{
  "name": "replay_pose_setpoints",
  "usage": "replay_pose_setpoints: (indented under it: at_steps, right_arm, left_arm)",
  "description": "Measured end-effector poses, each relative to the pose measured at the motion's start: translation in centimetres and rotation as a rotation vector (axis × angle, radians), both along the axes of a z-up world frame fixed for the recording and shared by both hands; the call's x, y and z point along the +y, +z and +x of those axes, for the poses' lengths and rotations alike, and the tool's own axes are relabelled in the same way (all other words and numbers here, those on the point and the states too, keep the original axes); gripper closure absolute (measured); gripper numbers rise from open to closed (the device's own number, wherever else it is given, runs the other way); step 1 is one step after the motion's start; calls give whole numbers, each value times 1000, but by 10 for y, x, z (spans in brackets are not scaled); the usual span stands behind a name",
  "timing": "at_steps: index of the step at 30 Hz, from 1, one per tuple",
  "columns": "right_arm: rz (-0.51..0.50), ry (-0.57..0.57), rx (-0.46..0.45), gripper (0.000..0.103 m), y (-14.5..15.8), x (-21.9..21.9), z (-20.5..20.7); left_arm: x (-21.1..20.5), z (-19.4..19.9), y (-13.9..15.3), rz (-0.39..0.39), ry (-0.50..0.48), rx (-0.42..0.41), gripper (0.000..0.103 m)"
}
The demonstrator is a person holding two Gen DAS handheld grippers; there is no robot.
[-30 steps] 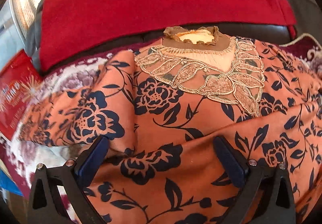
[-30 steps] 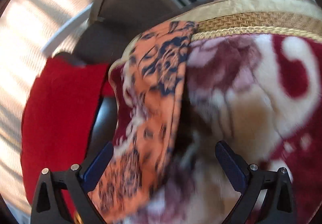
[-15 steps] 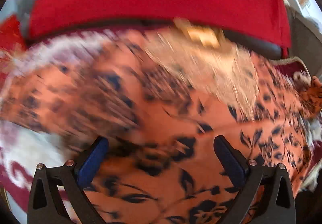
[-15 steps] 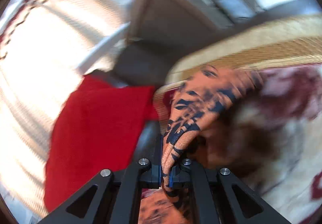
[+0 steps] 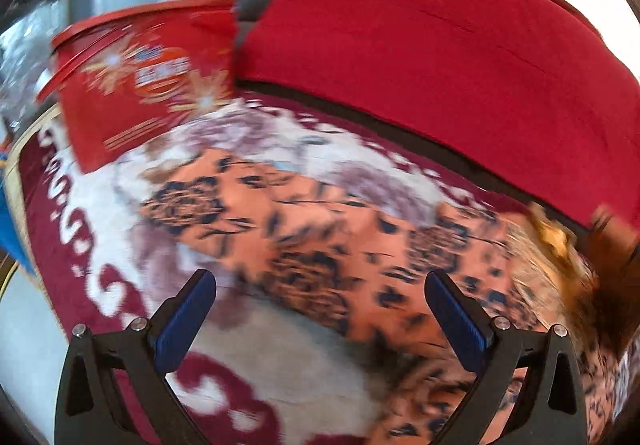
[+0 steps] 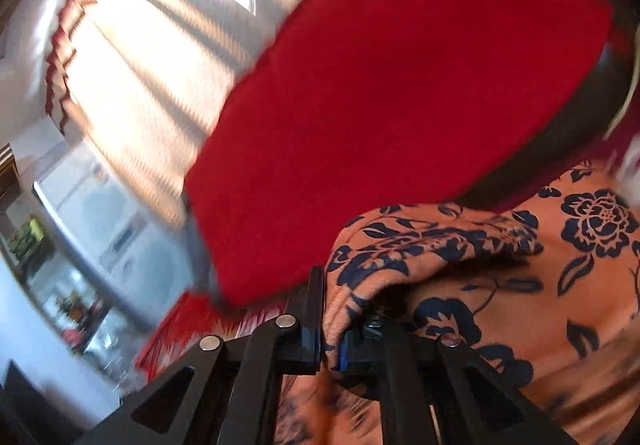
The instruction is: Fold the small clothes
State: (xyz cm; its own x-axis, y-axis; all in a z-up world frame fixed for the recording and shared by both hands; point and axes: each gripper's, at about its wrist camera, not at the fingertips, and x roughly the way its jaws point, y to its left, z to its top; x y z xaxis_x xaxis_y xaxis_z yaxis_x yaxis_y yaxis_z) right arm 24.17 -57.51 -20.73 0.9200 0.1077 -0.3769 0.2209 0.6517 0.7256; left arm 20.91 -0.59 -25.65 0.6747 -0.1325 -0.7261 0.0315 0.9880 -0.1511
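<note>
Orange garment (image 5: 320, 229) with dark navy floral print is lying spread across a maroon-and-white patterned blanket (image 5: 92, 245), in front of a red cushion (image 5: 440, 57); print is reading as roses and leaves, crisp in the right wrist view, motion-blurred in the left; pale lace at the neckline is just showing at the garment's right end; a red printed bag (image 5: 148, 73) is sitting beyond the blanket's far left. Right gripper (image 6: 332, 345) is pinching a bunched fold of the garment, jaws nearly together on the cloth. Left gripper (image 5: 320, 321) is hovering with jaws spread wide, nothing between them.
</note>
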Motion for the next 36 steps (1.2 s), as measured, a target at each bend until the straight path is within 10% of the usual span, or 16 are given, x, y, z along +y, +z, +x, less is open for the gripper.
replay_pose_setpoints:
  at_steps: [3,5,7,8,14,22,25,29,31,36]
  right_arm:
    - [95,125,166,85,-36,48,26]
    - [140,176,196,65,-55,67,17]
    - [157,205,142,19,-61,77,-12]
    - [151,210,113,17,-66,85,-28]
    - [-58,140,150,18,-52,52,-92]
    - [156,73,171,34,-94,43,-87]
    - [204,158,77,34,-72,61,-69]
    - [-13,279,-89,34,-16,105,-73]
    - [-77,227,1,34,-18,107,-79]
    - [165,53,191,34,-80,81,-100]
  left_arm:
    - [31,4,-1,-13,87,-6,0]
    - [51,8,-3,-27,144,0,0]
    - [75,12,-7,-57,205,8,0]
    - [78,15,-8,-63,225,12,0]
    - [122,20,-18,-139,357,20,0]
    - [139,29,-31,-205,424,50,0]
    - [136,32,-34,-210,410,65,0]
    - [143,32,-34,-225,410,62,0]
    - [150,32,-35,-267,405,68,0]
    - [169,29,-37,-307,439,71,0]
